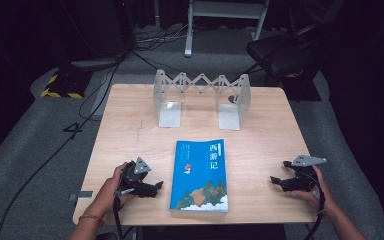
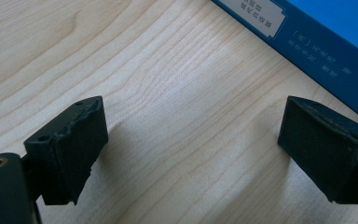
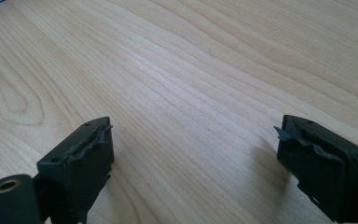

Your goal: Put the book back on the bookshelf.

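Blue book flat between two wide-open grippers, left one nearer.

Left gripper [image 1: 156, 187] rests on the table near the front edge, jaws spread wide with nothing between, pointing at the blue book [image 1: 201, 175], just beside its long left edge; in the left gripper view the book's spine [image 2: 307, 42] runs slantwise just past the jaws. Right gripper [image 1: 275, 181] is also spread wide and holds nothing, well apart from the book's right edge. The book's long axis runs front to back. Wooden table [image 1: 125, 125]; at its far side an expandable metal book rack [image 1: 200, 97]; beyond, dark floor with cables.
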Demonstrator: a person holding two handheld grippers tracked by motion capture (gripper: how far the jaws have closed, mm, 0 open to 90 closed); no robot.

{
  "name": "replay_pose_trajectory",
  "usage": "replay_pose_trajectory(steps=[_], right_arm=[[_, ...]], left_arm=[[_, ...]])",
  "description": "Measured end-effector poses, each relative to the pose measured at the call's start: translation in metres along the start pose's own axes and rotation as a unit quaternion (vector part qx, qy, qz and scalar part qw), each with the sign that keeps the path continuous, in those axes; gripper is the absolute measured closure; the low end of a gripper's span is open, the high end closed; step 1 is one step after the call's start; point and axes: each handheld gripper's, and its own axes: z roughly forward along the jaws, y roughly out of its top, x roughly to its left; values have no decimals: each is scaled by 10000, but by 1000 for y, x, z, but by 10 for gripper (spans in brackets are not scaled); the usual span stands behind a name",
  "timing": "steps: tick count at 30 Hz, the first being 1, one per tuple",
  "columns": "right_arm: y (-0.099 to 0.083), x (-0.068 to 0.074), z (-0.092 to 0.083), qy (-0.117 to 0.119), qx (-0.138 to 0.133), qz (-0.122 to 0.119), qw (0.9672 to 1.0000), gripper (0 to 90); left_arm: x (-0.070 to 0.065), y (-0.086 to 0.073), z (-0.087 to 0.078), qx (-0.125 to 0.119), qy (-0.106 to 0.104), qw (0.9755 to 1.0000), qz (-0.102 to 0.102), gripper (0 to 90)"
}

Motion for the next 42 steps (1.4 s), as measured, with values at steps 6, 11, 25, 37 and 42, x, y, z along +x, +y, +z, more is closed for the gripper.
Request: replay_pose_trajectory(steps=[6,11,25,37,42], right_arm=[[2,0,2,9,7,-15,10000,99],[6,5,7,115,-14,-112,9999,117],[13,13,14,310,-46,-284,9991,143],[13,13,14,327,-55,-298,9990,143],[13,13,14,327,-55,-298,9990,143]], left_arm=[[-10,-8,-8,-23,-102,9999,83,113],[-28,-19,-18,-36,-445,9980,448,138],[-61,-24,-25,58,-740,9943,760,174],[-72,-19,-21,114,-821,9927,874,153],[-77,-9,-10,189,-817,9924,902,46]])
